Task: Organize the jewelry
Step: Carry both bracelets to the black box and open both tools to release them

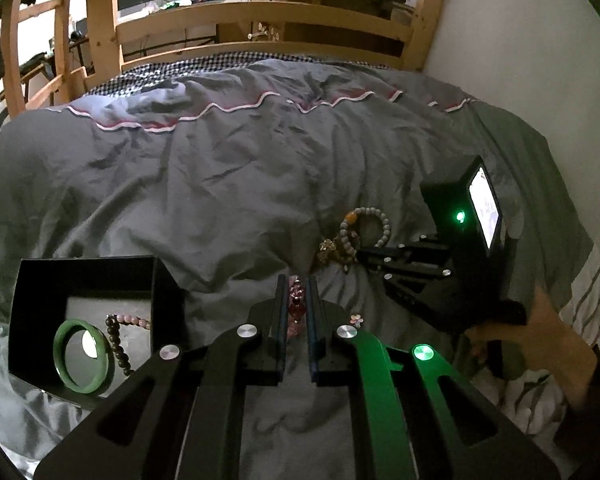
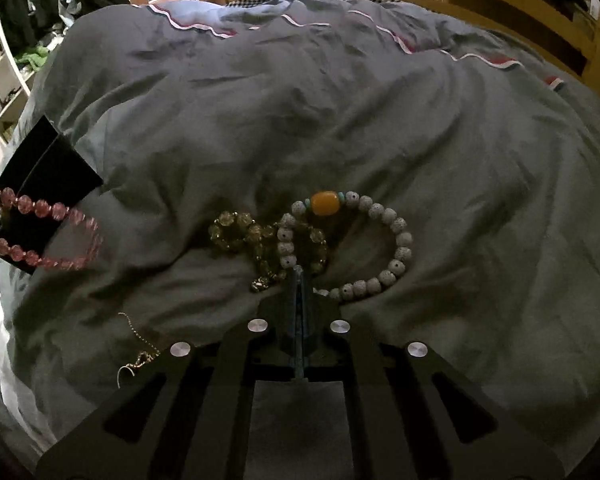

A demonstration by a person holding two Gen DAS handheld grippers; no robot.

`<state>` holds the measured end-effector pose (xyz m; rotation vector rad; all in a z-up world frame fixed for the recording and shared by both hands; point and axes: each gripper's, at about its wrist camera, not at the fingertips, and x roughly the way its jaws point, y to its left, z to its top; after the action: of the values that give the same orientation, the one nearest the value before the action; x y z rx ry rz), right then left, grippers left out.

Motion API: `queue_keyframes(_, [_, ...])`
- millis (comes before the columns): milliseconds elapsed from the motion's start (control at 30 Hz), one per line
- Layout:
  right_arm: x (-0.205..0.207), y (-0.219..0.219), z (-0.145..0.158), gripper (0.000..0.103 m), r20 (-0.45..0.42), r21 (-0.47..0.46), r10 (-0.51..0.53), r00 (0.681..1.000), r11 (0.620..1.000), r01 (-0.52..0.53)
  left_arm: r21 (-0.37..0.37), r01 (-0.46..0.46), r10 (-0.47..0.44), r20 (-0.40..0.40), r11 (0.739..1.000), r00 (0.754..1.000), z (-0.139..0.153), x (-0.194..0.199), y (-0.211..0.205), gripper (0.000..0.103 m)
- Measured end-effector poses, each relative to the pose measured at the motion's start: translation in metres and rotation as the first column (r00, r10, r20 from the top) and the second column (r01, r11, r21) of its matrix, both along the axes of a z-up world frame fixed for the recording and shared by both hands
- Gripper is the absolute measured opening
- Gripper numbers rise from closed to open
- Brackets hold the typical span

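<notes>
My left gripper (image 1: 296,282) is shut on a pink crystal bead bracelet (image 1: 296,300), held above the grey duvet; the bracelet hangs at far left in the right wrist view (image 2: 48,236). A black box (image 1: 40,280) at the left holds a green bangle (image 1: 82,356) and dark and pink bead strings (image 1: 118,340). My right gripper (image 2: 299,270) is shut, its tips at a white bead bracelet with an amber bead (image 2: 380,236) and a yellow crystal bracelet (image 2: 240,232). Whether it grips a bead is hidden. Both bracelets show in the left wrist view (image 1: 354,232).
A thin gold chain (image 2: 140,344) lies on the duvet left of the right gripper. A small flower charm (image 1: 356,319) lies by the left gripper. The grey duvet (image 2: 340,120) covers the bed; a wooden bed frame (image 1: 260,20) stands behind, a white wall at right.
</notes>
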<state>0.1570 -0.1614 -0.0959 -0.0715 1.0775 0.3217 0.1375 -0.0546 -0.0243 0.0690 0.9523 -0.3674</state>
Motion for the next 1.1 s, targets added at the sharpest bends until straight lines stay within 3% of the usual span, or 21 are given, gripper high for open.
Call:
queue_keyframes(33, [0.000,0.000,0.001,0.010,0.001,0.003,0.004,1.000,1.000,-0.004,0.004,-0.004,0.004,-0.005,1.000,1.000,-0.001,0.001,0.000,0.008])
queue_keyframes(67, [-0.001,0.002,0.003,0.024,0.012,0.009,0.008,1.000,1.000,-0.009,0.006,-0.010,0.010,-0.009,1.000,1.000,-0.002,0.002,0.001,0.008])
queue_keyframes(100, [-0.002,0.003,0.005,0.031,0.022,0.021,0.014,1.000,1.000,-0.015,0.006,-0.012,0.012,-0.013,1.000,1.000,-0.003,0.002,0.002,0.008])
queue_keyframes(167, [-0.005,0.007,0.009,0.067,0.068,-0.005,0.001,0.998,1.000,0.000,0.009,-0.015,0.015,-0.016,1.000,1.000,-0.003,0.003,0.002,0.008])
queue_keyframes(200, [-0.005,0.009,0.009,0.069,0.084,-0.010,-0.002,0.996,1.000,0.002,0.007,-0.016,0.016,-0.016,1.000,1.000,-0.003,0.003,0.003,0.008])
queue_keyframes(233, [-0.004,0.008,0.008,0.066,0.084,-0.002,-0.004,0.996,1.000,0.004,0.005,-0.017,0.017,-0.018,1.000,1.000,-0.003,0.004,0.003,0.008])
queue_keyframes(300, [0.002,0.006,0.000,0.035,0.046,0.007,-0.019,0.999,1.000,0.019,0.005,-0.021,0.021,-0.017,1.000,1.000,-0.003,0.004,0.004,0.008])
queue_keyframes(367, [0.005,0.003,-0.003,0.028,0.050,0.017,-0.031,0.998,0.999,0.031,0.006,-0.029,0.029,-0.020,1.000,0.999,-0.003,0.004,0.006,0.008])
queue_keyframes(467, [0.006,-0.001,0.004,0.009,0.077,0.057,-0.054,0.996,0.997,0.049,0.000,-0.041,0.041,-0.018,0.999,0.999,0.001,0.005,0.011,0.008])
queue_keyframes(733, [-0.005,-0.003,0.052,0.009,0.229,0.213,-0.069,0.971,0.977,0.020,-0.033,-0.068,0.069,0.033,0.997,0.997,0.027,0.000,0.028,0.008])
queue_keyframes(900, [-0.013,-0.002,0.084,0.009,0.286,0.376,-0.085,0.954,0.926,-0.030,-0.039,-0.098,0.100,0.064,0.994,0.993,0.046,-0.004,0.041,0.008])
queue_keyframes(1100, [-0.025,0.019,0.119,0.009,0.349,0.471,-0.077,0.934,0.876,-0.103,-0.041,-0.159,0.162,0.064,0.986,0.985,0.058,-0.001,0.066,0.008])
